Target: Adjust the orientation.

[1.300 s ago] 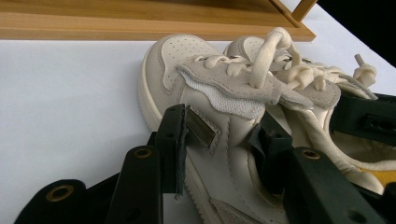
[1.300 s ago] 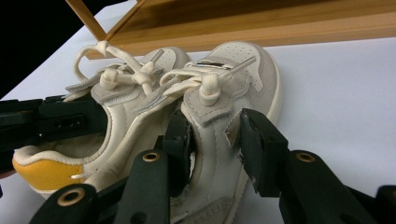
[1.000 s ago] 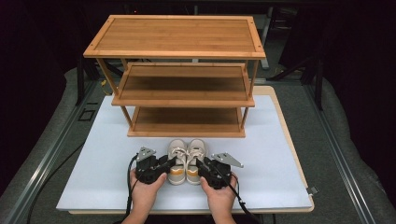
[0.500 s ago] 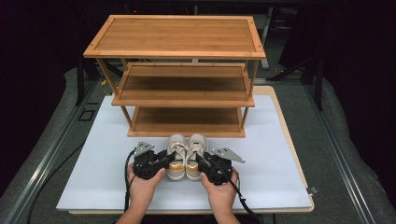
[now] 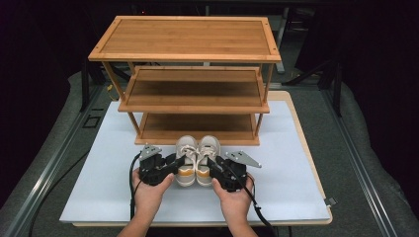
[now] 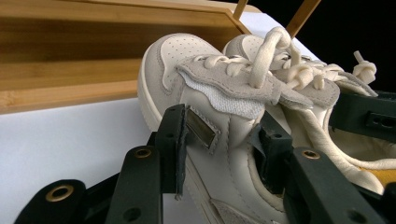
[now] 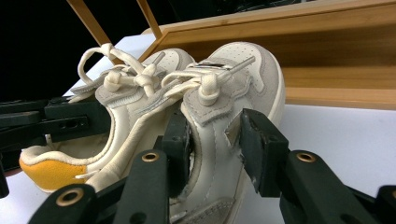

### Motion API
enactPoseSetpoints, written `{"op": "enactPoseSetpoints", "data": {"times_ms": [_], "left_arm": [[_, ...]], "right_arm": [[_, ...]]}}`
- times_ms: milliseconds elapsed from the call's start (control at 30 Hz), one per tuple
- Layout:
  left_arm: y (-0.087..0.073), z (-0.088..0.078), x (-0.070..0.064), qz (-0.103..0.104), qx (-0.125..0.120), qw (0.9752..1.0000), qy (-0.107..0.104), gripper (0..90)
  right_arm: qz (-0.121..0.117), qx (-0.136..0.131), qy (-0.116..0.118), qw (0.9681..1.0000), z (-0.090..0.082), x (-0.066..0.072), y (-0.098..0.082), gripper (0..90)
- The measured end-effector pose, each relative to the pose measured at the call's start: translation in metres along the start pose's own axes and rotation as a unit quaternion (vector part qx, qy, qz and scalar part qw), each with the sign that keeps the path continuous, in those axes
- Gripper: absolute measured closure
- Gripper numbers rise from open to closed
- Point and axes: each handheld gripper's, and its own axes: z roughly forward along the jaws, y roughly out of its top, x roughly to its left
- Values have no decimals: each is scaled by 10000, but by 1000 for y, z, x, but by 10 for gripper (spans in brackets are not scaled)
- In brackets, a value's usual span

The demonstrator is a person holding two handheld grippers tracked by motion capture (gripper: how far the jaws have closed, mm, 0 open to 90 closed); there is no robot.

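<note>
Shoes (image 5: 197, 158) higher, nearer rack (image 5: 190, 81)

A three-tier rack (image 5: 190, 94) stands on the far half of the desk (image 5: 296, 187), centred. Just near of its lowest shelf, two shoes (image 5: 197, 160) sit side by side, touching, toes toward the rack. The left gripper (image 5: 170, 165) grips the left shoe from the left; the right gripper (image 5: 213, 165) grips the right shoe from the right. Both hands come in from the near edge.
</note>
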Motion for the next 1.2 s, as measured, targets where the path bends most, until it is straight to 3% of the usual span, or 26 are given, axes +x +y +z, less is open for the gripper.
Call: {"op": "enactPoseSetpoints", "data": {"times_ms": [33, 67, 600, 867, 1200], "left_arm": [[1, 0, 0, 9, -5, 10000, -2, 608], [2, -1, -1, 26, 6, 10000, -2, 608], [25, -16, -10, 90, -108, 9999, 30, 608], [37, -27, -15, 155, -244, 9996, 9, 607], [51, -30, -16, 227, -254, 9994, 31, 608]], "right_arm": [[-8, 50, 126, 9999, -1, -1, 1, 639], [6, -12, 1, 10000, -1, 1, 2, 639], [-15, -91, 38, 10000, -14, 9, 24, 638], [-90, -264, 99, 9996, -23, 16, 36, 637], [-120, -306, 57, 9994, -25, 20, 49, 636]]}}
